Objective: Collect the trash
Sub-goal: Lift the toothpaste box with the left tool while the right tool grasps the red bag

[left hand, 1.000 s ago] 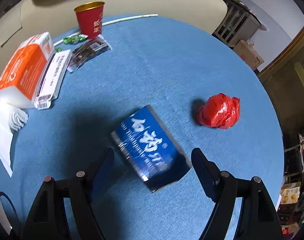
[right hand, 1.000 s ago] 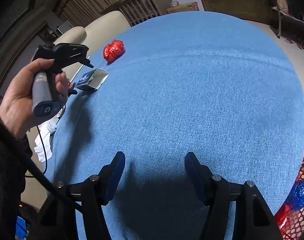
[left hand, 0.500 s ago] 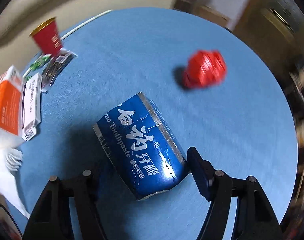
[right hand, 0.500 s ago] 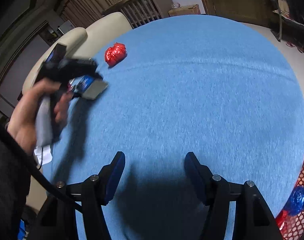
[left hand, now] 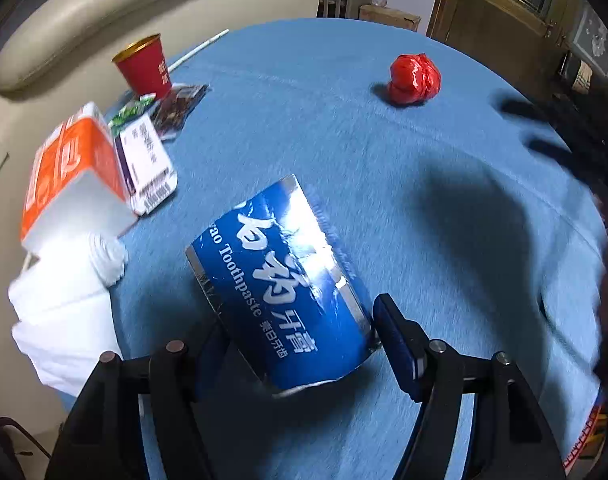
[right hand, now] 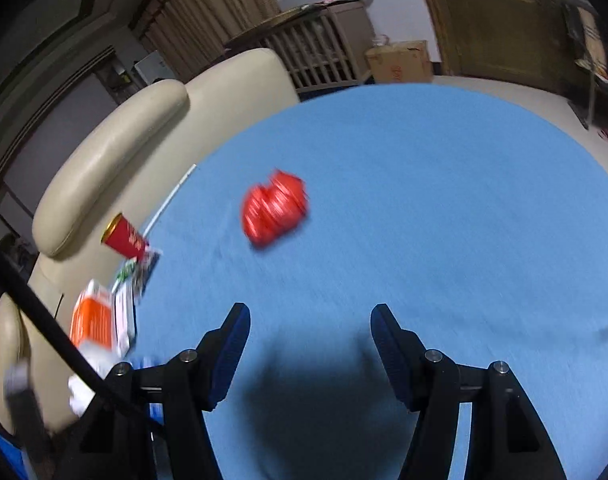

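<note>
Closer now, left gripper apparently clamps toothpaste box; right gripper gapes, empty.

Blue toothpaste box, crumpled and open-ended, lying tilted on the blue table; crumpled red plastic ball resting well apart, farther back.

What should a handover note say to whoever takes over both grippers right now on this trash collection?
Left gripper: shut on the blue toothpaste box, above the blue table.
Right gripper: open, empty, pointed toward the crumpled red bag.
On the table: red bag near the far side; red paper cup, wrappers, orange-and-white carton and white tissue along the left edge.
Done: toothpaste box picked up.
Left: bin the box, then collect the red bag and the rest. No bin is clearly in view now.
</note>
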### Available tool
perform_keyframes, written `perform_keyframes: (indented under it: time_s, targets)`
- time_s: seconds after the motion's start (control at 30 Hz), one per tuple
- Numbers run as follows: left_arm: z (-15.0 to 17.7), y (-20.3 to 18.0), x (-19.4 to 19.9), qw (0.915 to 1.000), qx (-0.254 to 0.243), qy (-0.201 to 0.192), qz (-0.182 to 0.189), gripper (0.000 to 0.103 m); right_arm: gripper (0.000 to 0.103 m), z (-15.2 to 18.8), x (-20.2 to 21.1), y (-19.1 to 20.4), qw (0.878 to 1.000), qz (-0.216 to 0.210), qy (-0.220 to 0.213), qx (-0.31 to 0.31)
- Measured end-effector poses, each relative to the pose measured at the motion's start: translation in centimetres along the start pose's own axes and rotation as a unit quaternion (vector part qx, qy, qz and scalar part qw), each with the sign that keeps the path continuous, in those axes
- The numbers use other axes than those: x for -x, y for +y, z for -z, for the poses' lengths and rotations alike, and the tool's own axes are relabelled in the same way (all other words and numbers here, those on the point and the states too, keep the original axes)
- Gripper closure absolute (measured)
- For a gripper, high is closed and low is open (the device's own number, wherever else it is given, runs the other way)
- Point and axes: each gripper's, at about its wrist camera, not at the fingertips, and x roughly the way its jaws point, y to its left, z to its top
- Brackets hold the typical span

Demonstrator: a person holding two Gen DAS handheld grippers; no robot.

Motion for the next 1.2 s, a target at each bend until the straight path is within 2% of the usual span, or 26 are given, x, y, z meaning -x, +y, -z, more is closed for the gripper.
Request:
perform_keyframes:
  time_s: [0.1, 0.17, 0.3, 0.4, 0.47, 0.53, 0.7, 0.83, 0.93, 1.1, 1.2]
  targets:
    - [0.2, 0.2, 0.0, 1.0000, 0.000, -0.002, 0.002, 0.032, 0.036, -3.0, -3.5, 2.1, 1.000, 0.004, 0.007, 0.002]
    - [0.3, 0.2, 0.2, 1.0000, 0.001, -0.003, 0.009, 0.033, 0.037, -4.8, -5.9, 3.3, 1.000, 0.022, 0.011, 0.003]
    - [0.7, 0.3, 0.3, 0.9999, 0.002, 0.001, 0.016, 0.035, 0.037, -7.2, -9.8, 3.9, 0.998, 0.046, 0.020, -0.026]
    - [0.5, 0.5, 0.1, 0.9998, 0.006, 0.001, 0.020, 0.035, 0.036, -8.1, -12.5, 4.7, 0.995, 0.089, 0.038, -0.002]
    - [0.3, 0.6, -0.1, 0.9997, 0.004, 0.000, 0.023, 0.037, 0.037, -8.1, -13.7, 4.5, 0.995, 0.084, 0.053, -0.005]
    - [0.1, 0.8, -0.2, 0.9994, 0.008, 0.000, 0.033, 0.038, 0.044, -8.1, -13.8, 4.8, 0.995, 0.087, 0.056, 0.007]
    - [-0.2, 1.1, -0.4, 0.9989, 0.014, -0.003, 0.044, 0.037, 0.047, -7.1, -11.2, 5.1, 0.994, 0.080, 0.050, 0.053]
    - [-0.2, 0.8, -0.1, 0.9990, -0.009, -0.008, 0.042, 0.038, 0.047, -4.7, -7.0, 4.5, 0.993, 0.063, 0.050, 0.089]
    - [0.2, 0.8, 0.5, 0.9984, -0.027, -0.009, 0.048, 0.038, 0.047, -1.8, -3.8, 3.7, 0.988, 0.049, 0.079, 0.121]
    - [0.6, 0.5, 0.6, 0.9967, -0.060, 0.010, 0.055, 0.038, 0.046, 4.2, 1.6, 1.2, 0.977, 0.055, 0.130, 0.161]
    - [0.6, -0.4, -0.1, 0.9956, -0.080, 0.025, 0.043, 0.036, 0.046, 6.9, 2.7, 0.1, 0.970, 0.071, 0.152, 0.174]
